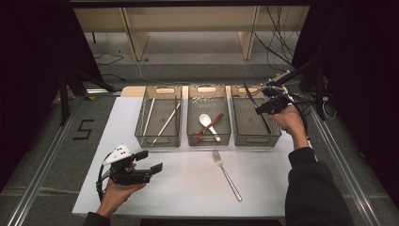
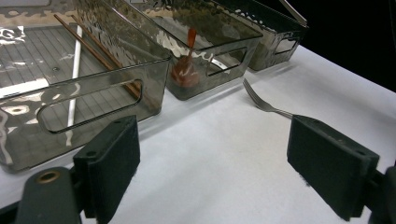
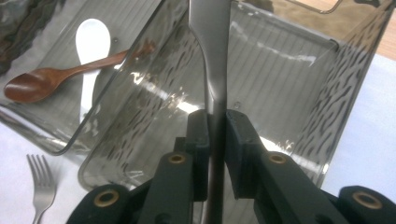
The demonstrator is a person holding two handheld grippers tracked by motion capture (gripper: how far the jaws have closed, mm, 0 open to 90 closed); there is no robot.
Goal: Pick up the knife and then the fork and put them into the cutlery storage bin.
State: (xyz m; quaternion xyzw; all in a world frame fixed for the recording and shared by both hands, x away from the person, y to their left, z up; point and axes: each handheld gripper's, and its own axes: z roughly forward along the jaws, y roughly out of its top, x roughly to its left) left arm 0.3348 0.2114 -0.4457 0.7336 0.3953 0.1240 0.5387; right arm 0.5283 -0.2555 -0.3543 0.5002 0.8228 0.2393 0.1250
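Observation:
My right gripper (image 1: 270, 106) hovers over the right-hand clear bin (image 1: 256, 139) and is shut on a metal knife (image 1: 266, 124), which slants down into that bin. In the right gripper view the knife (image 3: 212, 46) runs straight up between the pressed jaws of the right gripper (image 3: 215, 133). My left gripper (image 1: 151, 161) rests in a hand near the table's front left, open and empty. In the left gripper view its pads (image 2: 112, 163) stand wide apart. A metal fork (image 1: 226, 174) lies on the white mat in front of the bins; the fork (image 2: 261, 100) lies beyond the left jaws.
Three clear bins stand in a row at the back of the white mat (image 1: 188, 188). The left bin (image 1: 157, 142) holds chopsticks (image 1: 165, 123). A white spoon (image 1: 206, 121) and a wooden spoon (image 1: 212, 125) lie in the middle bin (image 1: 208, 140). Dark drapes flank the table.

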